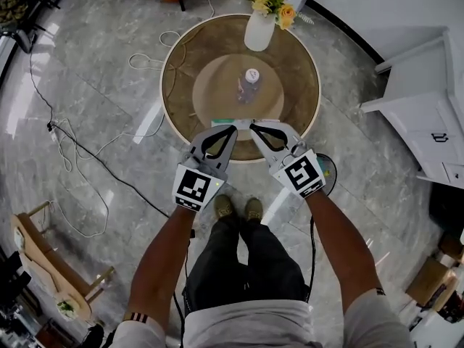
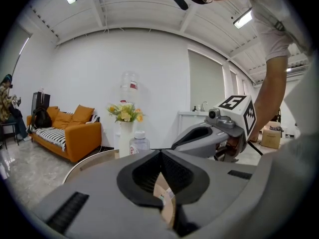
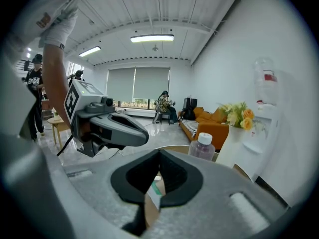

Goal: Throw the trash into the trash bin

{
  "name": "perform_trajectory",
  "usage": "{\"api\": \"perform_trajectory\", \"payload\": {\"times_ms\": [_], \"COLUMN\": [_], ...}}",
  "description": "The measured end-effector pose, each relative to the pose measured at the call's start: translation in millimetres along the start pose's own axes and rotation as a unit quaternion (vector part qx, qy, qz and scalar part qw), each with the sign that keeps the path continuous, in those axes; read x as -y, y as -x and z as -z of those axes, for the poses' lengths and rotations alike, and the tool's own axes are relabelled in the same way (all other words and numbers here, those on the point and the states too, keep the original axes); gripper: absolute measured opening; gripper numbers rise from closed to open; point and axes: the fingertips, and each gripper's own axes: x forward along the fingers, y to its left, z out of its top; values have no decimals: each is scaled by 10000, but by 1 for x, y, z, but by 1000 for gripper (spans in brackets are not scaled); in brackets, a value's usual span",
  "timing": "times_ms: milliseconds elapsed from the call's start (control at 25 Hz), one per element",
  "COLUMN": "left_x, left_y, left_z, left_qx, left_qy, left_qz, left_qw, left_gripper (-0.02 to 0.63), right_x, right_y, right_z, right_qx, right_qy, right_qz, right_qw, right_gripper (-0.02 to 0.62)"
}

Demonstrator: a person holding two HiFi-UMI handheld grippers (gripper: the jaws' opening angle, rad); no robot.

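**Jaws.** The left gripper (image 2: pixel 160 152) and the right gripper (image 3: pixel 159 151) are both clenched tip to tip, with nothing pinched at the pads. Through the slit under each pair of tips I see a strip of brown card with a pale label. I judge that it lies on the table beyond, not in either grip.

**Setting, head view.** The two grippers sit side by side with their tips close together, at the near edge of the round brown glass-topped coffee table with a pale rim (image 1: pixel 174 64).

**Trash.** A clear plastic bottle with a white cap (image 1: pixel 251 78) stands upright at the table's centre. A flat white-and-green packet (image 1: pixel 243 120) lies at the near edge, just beyond the tips. A white vase of yellow flowers (image 1: pixel 259 31) stands at the far edge and is, I take it, no trash.

**Trash bin.** I cannot pick it out with certainty. A dark round object (image 1: pixel 330 171) on the floor just beside the right gripper may be it.

**Step in hand.** This is the approach; nothing has been picked up yet.

**Next move.** I need to part one gripper's jaws before it meets anything, then choose a piece.
- The packet lies flat, so it calls for a low, shallow bite on its edge.
- The bottle offers an easier hold around its body, but it is light and may tip if nudged.

After that I have to locate the bin.
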Motion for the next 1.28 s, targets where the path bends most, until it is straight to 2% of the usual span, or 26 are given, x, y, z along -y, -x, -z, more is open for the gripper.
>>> {"api": "perform_trajectory", "payload": {"times_ms": [440,720,920,1120,1280], "left_x": [-23,-33,-39,-44,-47], "left_y": [-25,-34,-37,-42,-41], "left_z": [53,78,90,100,104], "left_qx": [-388,-581,-630,-651,-668], "left_qy": [-69,-85,-55,-33,0], "left_qz": [111,169,206,243,243], "left_qw": [9992,9981,9978,9976,9975], "left_gripper": [0,0,0,0,0], "right_x": [6,4,-2,-6,-6], "right_y": [-38,-61,-76,-90,-97], "right_z": [60,104,131,165,183], "right_qx": [-498,-1105,-1499,-2078,-2372], "right_qy": [215,488,592,858,953], "right_qz": [-229,-586,-923,-1325,-1467], "right_qw": [9983,9909,9826,9653,9556], "right_gripper": [3,72,117,184,189]}}
